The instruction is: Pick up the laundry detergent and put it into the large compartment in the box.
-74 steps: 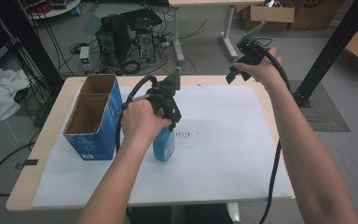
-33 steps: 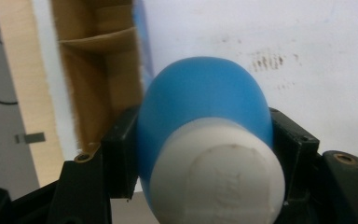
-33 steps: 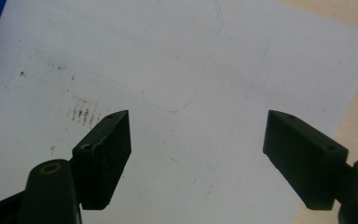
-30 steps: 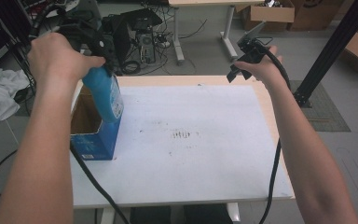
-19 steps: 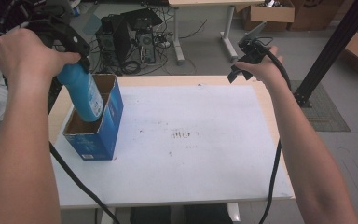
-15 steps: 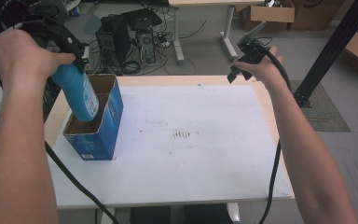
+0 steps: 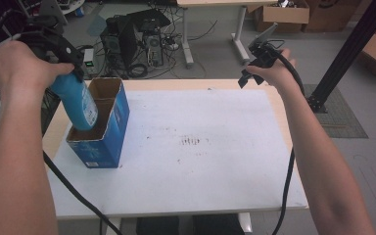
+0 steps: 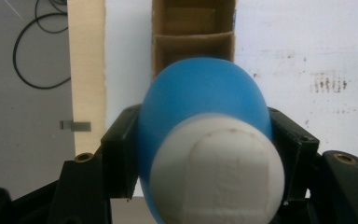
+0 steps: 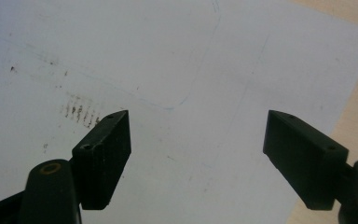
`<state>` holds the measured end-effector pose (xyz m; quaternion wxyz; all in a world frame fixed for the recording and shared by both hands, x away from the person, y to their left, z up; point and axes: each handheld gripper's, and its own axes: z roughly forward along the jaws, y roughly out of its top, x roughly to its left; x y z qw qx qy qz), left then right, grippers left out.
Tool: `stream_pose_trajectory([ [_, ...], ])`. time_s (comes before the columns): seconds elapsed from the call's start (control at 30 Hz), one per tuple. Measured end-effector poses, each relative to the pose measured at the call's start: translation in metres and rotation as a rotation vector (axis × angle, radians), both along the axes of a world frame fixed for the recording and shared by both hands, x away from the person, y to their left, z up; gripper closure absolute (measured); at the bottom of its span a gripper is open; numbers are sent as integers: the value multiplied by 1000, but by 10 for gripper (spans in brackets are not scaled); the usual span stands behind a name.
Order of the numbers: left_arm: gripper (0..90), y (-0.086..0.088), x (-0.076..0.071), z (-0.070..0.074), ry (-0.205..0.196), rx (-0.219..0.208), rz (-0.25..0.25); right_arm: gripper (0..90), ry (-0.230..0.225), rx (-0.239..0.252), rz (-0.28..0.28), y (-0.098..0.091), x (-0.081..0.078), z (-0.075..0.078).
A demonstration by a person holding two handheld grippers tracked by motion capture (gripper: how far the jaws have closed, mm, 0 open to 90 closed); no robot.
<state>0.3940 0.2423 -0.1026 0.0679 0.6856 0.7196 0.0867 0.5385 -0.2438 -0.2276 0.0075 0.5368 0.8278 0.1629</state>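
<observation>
Table carries white sheet, light wood showing along edges; blue cardboard box with two open compartments stands near left edge; blue bottle, white cap, tilted, lower end in near compartment, left gripper clamped on it; right gripper jaws apart, hovers near far right corner
</observation>
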Motion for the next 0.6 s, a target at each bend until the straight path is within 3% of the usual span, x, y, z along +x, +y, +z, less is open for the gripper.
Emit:
stream_pose_trajectory([
  [0.6, 382, 7, 19, -54, 58, -20, 2, 234, 7, -9, 0, -3, 1, -4],
])
